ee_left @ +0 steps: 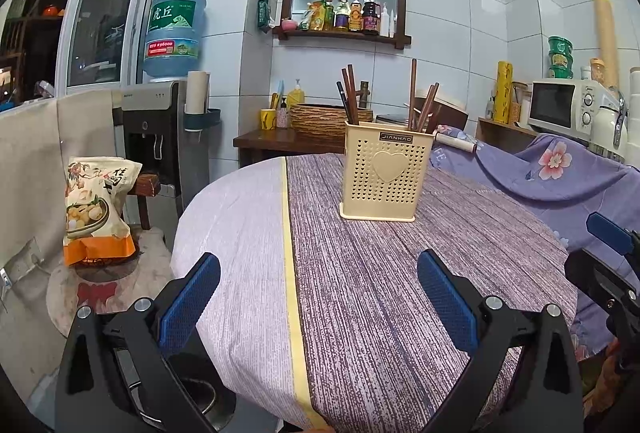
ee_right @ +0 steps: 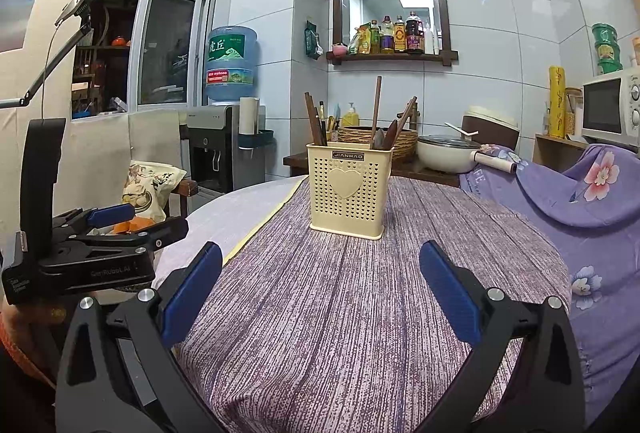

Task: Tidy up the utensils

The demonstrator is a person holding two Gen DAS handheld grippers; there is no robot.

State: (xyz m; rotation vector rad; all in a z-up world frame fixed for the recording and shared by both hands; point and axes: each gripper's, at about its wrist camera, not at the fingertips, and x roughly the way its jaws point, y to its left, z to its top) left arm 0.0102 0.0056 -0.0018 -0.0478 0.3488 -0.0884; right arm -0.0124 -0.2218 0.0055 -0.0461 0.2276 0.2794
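White-tiled kitchen, round table (ee_left: 400,313) under a purple-grey striped cloth with a pale yellow band running along its left part. Cream perforated utensil holder (ee_left: 386,177) stands upright on the cloth toward the far side, heart on its front, brand label on the rim. Brown wooden utensils (ee_left: 420,109) stick up out of it, handles leaning different ways; right wrist view shows a couple of darker spoon-like heads among them, can't tell how many pieces total.

Left gripper (ee_left: 320,297): blue-padded fingers spread wide, nothing between them, hovering over the near edge of the table, holder well ahead. Right gripper (ee_right: 320,289): same, fingers wide apart and empty, aimed straight at the holder (ee_right: 349,189), clear of it. Each gripper shows at the edge of the other's view, so they sit side by side, apart.

Around: snack bag (ee_left: 98,209) on a stool left of the table, water dispenser (ee_left: 168,129) with blue bottle behind it, wall shelf of sauce bottles (ee_left: 352,15), microwave (ee_left: 568,107) at right, floral purple fabric (ee_right: 592,201) draped right of the table, white pot (ee_right: 448,153) on the counter behind
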